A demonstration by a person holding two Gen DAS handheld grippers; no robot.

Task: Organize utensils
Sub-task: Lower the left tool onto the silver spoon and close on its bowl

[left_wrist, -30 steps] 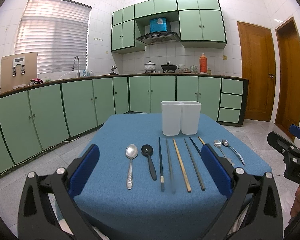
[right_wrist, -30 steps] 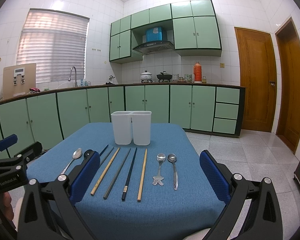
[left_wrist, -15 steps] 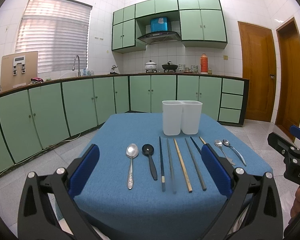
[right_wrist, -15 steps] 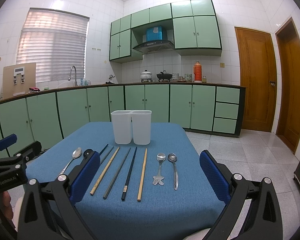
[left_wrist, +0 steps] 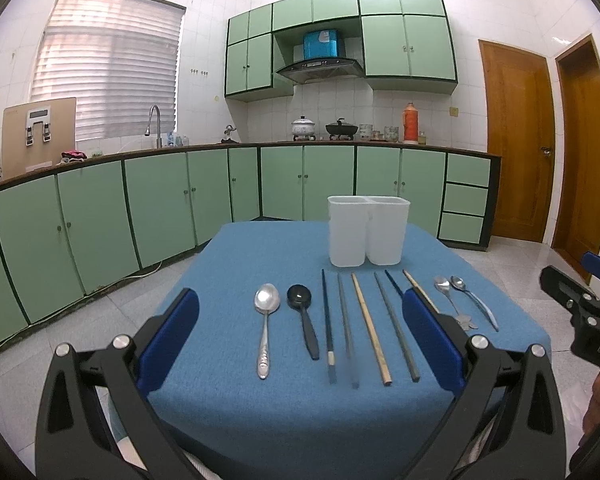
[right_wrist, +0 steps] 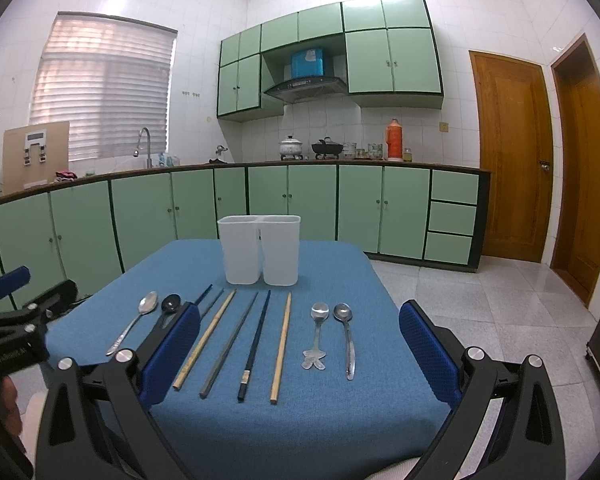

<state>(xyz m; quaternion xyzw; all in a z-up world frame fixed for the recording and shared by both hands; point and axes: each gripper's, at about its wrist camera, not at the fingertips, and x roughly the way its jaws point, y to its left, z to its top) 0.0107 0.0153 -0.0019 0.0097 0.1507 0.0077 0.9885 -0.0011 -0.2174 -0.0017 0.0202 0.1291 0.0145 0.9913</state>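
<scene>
Both claws, left [left_wrist: 300,332] and right [right_wrist: 299,344], seemingly unmoved, agape as before.

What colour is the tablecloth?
Blue; the tablecloth shows best in the right wrist view.

My kitchen is evenly bright: daylight comes pink-white through the blinds [left_wrist: 108,68] on my left, and the white wall tiles [right_wrist: 204,28] throw it back. Shadows under the utensils on my blue surface [left_wrist: 236,264] are faint. The floor tiles [right_wrist: 496,300] carry a soft sheen near the doors. Both views bulge hard, with black corners and bowed cabinet lines. One grey chopstick [left_wrist: 347,332] smears into blur at its near end; the rest looks sharp.
</scene>
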